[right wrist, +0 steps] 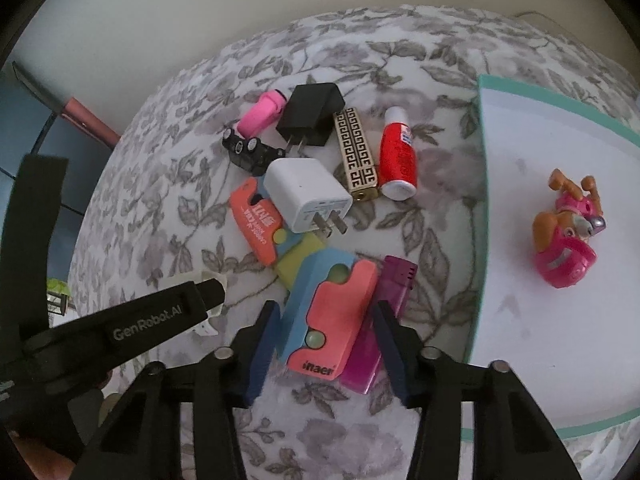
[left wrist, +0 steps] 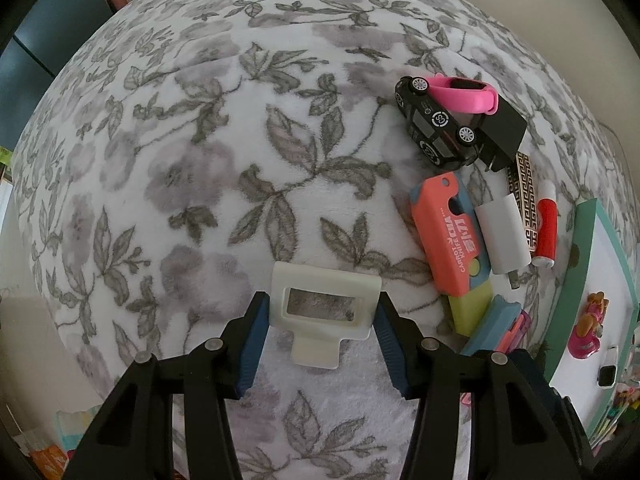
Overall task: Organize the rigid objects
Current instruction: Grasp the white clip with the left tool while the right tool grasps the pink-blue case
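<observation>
Care was what the step in hand wanted most, I judged. The right gripper [right wrist: 325,306] pointed steeply down with its jaws apart around the coral-and-blue plastic folding toy knife [right wrist: 332,312]. A thin gap showed at the left pad, and the right pad stood over the translucent purple plastic lighter [right wrist: 394,280], which lay just beside the knife and partly under it. To take the knife alone, that pad would probably need to go between the two things; otherwise both might be pinched, or the lighter dragged over the soft grey-flowered fleece blanket [left wrist: 200,160]. The white tray with the teal rim [right wrist: 482,200] was near on the right and seemed the likely place for it. The left gripper [left wrist: 322,300] pointed straight down and was clamped on the cream plastic frame piece with a rectangular window [left wrist: 316,280]; a straight lift looked safest there. I counted two toy knives, the second [right wrist: 256,220] coral and green; two plug chargers, one white [right wrist: 304,192] and one black [right wrist: 312,120]; two lighters, the second a gold-and-black patterned one [right wrist: 356,148]; one black toy car [right wrist: 248,150]; one pink silicone band [right wrist: 260,114]; one red bottle with a white cap [right wrist: 398,156]; one cream frame; and one pink toy pup figure [right wrist: 568,236], alone on the tray.
</observation>
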Demonstrator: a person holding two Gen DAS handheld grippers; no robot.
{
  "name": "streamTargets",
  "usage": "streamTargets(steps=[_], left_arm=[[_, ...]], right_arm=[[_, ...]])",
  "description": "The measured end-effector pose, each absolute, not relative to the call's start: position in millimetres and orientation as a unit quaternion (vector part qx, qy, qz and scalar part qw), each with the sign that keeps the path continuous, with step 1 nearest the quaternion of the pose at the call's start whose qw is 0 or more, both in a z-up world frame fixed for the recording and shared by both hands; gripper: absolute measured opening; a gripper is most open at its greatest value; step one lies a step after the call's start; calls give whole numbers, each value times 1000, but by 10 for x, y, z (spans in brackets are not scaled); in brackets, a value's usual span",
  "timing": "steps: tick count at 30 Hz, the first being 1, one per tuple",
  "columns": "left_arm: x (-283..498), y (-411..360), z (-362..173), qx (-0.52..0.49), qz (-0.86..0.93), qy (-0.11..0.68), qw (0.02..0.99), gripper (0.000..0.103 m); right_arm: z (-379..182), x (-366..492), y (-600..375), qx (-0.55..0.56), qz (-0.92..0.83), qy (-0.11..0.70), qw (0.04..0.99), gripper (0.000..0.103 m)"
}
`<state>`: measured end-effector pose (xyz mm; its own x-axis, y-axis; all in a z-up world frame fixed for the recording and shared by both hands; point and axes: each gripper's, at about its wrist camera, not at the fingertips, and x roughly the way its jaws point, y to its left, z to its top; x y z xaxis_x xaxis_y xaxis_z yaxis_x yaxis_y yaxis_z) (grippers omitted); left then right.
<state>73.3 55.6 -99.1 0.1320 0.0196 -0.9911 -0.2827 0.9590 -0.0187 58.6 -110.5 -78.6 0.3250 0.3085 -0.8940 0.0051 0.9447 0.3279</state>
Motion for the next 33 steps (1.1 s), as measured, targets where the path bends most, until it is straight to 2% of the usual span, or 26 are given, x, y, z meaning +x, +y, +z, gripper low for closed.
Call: streamTargets(steps=[15, 21, 33], left_arm=[[736, 583, -983, -112, 105, 652, 743, 54], [726, 601, -985, -113, 109, 651, 742, 54], [712, 612, -1099, -113, 113, 663, 732, 54]], right_arm=[[-857, 580, -944, 133, 125, 594, 784, 49], [-951, 617, -840, 114, 117, 604, 780, 51], [-962, 619, -705, 72, 108, 601, 789, 48]])
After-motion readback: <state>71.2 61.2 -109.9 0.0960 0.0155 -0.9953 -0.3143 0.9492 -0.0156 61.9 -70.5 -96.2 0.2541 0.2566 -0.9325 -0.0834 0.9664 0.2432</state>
